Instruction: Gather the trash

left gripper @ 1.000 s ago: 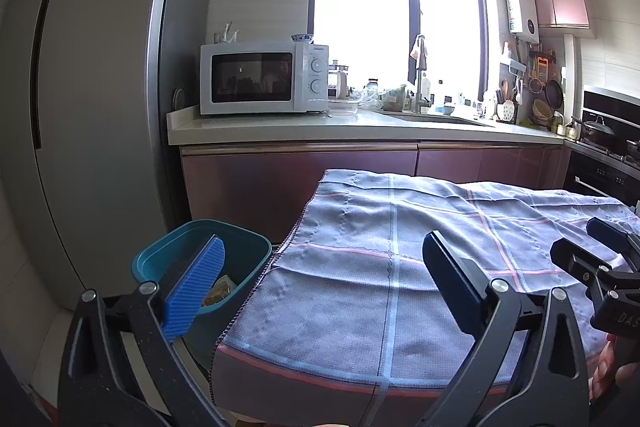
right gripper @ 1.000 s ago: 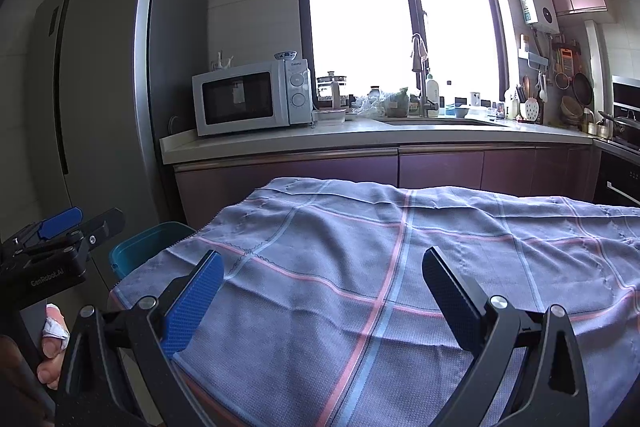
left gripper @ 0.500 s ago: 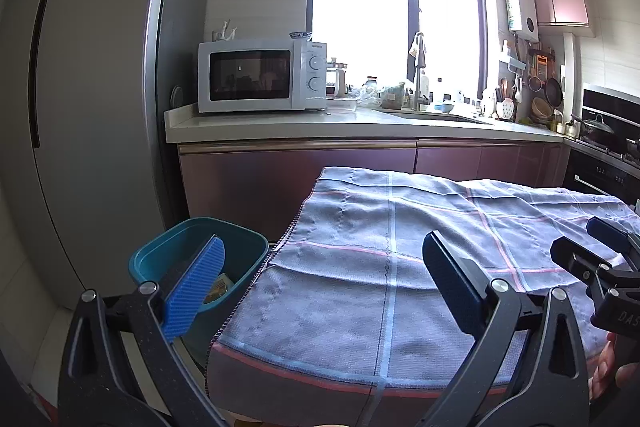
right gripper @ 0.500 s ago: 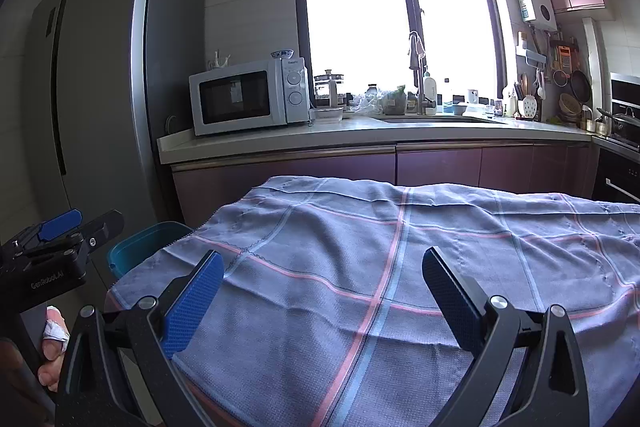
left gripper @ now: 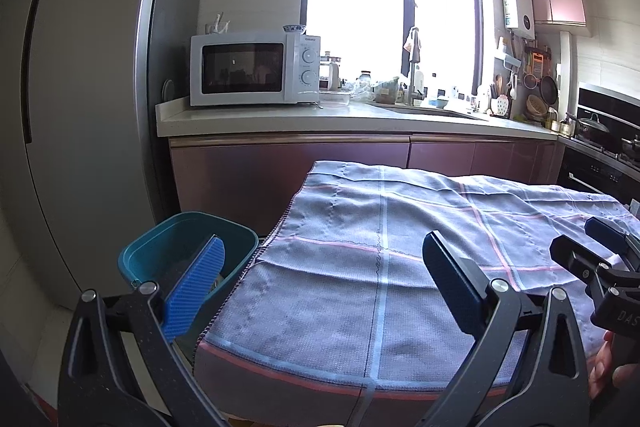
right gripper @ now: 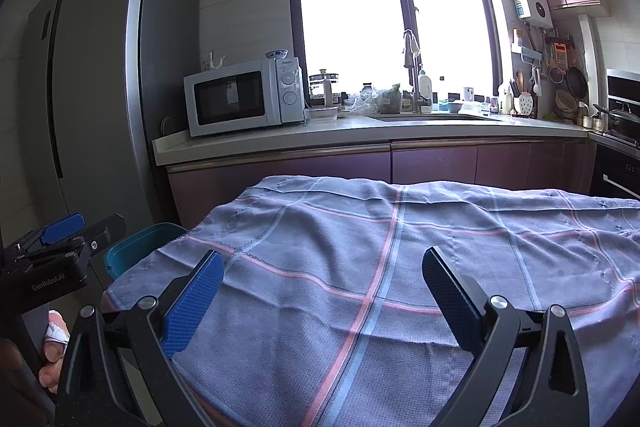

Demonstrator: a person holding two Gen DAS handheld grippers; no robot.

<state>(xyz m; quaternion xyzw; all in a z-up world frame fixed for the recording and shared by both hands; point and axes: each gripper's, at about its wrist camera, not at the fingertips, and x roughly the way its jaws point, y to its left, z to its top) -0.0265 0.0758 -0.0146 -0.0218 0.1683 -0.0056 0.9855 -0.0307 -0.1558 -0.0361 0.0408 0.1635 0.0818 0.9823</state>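
Shifted slightly since a second ago: teal bin (left gripper: 188,247) sitting a touch higher and nearer the centre of the left wrist view, checked cloth (left gripper: 400,267) reaching further toward the lower edge. Left wrist view: left tongs (left gripper: 320,279) spread wide, nothing between the blue pads, one pad (left gripper: 196,287) overlapping the bin at lower left, the other over the cloth at lower right. Bin standing on the floor just beside the cloth-covered desk, something pale and indistinct inside, too hidden to name. Right tongs (left gripper: 600,263) poking in at the right edge over the cloth. White microwave (left gripper: 256,69) on the kitchen counter at centre left, grey fridge (left gripper: 80,87) filling the left side. Right wrist view: right tongs (right gripper: 320,291) likewise released and empty, hovering above the cloth across the lower half. Bin rim (right gripper: 140,243) peeking out at the left, beside the cloth's corner. Left tongs (right gripper: 60,235) at the far left edge, with fingers (right gripper: 52,343) of the holding hand below.
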